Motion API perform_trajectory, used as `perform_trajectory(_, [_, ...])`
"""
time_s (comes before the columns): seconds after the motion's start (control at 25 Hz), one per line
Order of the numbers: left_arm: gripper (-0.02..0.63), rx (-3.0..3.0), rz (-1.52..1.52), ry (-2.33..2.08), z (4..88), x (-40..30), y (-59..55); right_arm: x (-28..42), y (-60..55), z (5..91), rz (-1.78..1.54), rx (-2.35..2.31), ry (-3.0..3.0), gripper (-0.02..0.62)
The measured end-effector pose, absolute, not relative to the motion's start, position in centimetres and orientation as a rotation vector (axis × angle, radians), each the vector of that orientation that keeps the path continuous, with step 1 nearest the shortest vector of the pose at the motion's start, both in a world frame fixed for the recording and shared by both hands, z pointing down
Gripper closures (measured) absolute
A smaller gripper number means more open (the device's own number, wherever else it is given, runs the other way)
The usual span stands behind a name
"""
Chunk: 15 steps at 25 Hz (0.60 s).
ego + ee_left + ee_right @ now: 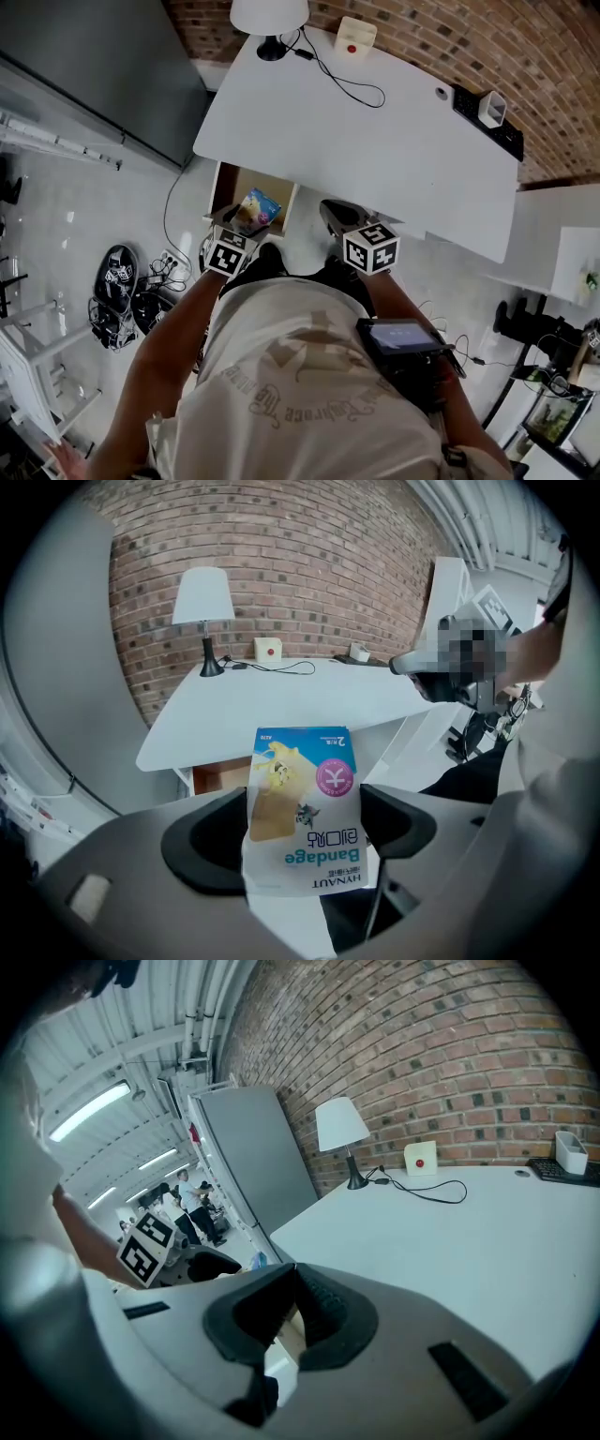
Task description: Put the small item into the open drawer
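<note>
- The left gripper has its jaws clamped on a bandage packet; the packet stands upright between them, printed face to the camera
- In the head view the packet hangs over the open drawer, which juts out beneath the near left edge of the white desk
- The right gripper sits at the desk's near edge; its jaws are drawn together with nothing between them
- A lamp stands at the desk's far left corner
</note>
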<state>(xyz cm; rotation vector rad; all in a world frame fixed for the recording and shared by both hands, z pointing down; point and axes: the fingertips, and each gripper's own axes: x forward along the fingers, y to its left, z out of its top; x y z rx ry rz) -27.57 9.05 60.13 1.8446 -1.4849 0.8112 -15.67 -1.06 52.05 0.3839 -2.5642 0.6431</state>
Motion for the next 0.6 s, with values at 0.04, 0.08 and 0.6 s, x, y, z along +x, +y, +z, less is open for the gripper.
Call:
perform_trajectory(0.04, [0.227, 1.848, 0.814, -1.481, 60.2, -27.9, 9.3, -15.9, -0.8, 52.1, 0.645, 0.390, -2.562, 0.589])
perform_trajectory(0.08, [0.227, 1.851, 0.818, -1.477, 60.3, -28.2, 9.6, -16.2, -0.5, 52.2, 0.648, 0.396, -2.561, 0.589])
perform_trajectory(0.6, [0.227, 1.839, 0.885, -1.390, 63.1, -30.8, 13.5, -18.4, 3.3, 53.8, 0.679, 0.426, -2.513, 0.589])
